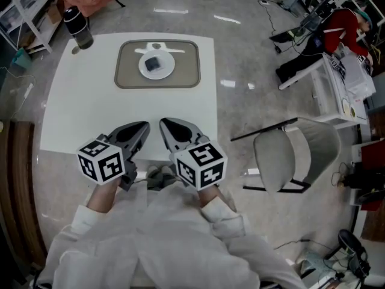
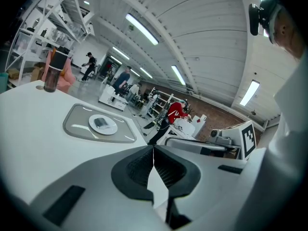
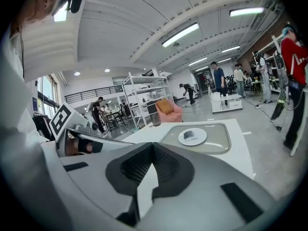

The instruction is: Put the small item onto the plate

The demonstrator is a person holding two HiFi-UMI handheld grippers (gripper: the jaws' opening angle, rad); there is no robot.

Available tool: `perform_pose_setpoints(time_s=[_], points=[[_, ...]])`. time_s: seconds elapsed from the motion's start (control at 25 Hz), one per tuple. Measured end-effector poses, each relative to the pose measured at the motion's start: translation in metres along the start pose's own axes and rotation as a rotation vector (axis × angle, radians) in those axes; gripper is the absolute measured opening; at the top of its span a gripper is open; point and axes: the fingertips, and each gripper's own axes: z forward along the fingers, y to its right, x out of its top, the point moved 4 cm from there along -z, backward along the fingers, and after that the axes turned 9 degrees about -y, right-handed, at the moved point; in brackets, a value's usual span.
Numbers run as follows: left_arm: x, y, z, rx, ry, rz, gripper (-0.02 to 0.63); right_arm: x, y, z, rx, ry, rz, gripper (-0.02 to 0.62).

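Claws together, empty: left claw (image 1: 143, 127), right claw (image 1: 163, 124). Item (image 1: 153, 62) on plate (image 1: 144, 71), far edge of surface (image 1: 90, 113); likely light, stiff; pinch across sides.

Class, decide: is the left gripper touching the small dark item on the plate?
Apart. The head view shows the left gripper at the table's near edge, with bare tabletop lying between it and the small dark item on the plate.

bottle (image 1: 78, 26) at table (image 1: 78, 113) corner; chair (image 1: 283, 155) beside table
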Motion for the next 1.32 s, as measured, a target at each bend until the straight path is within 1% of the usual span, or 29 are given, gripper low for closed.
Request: perform_pose_setpoints(time_s=[0.48, 0.72, 1.04, 1.32], points=[[-0.0032, -0.0005, -0.0003, -0.004, -0.008, -0.001, 0.012, 0.0005, 0.0003, -0.0005, -0.012, -0.006, -0.014, 0.015], [-0.0041, 0.0013, 0.0026, 0.003, -0.021, 0.031, 0.012, -0.0015, 0.0012, 0.0011, -0.003, -0.012, 0.029, 0.015], [-0.0064, 0.0017, 0.0008, 0.0, -0.027, 0.036, 0.012, -0.0043, 0.0016, -0.0011, -0.01, -0.024, 0.032, 0.015], [-0.0064, -0.0044, -0.0043, 0.001, -0.034, 0.038, 0.012, -0.0013, -0.0026, 0.0037, -0.026, -0.017, 0.012, 0.015]])
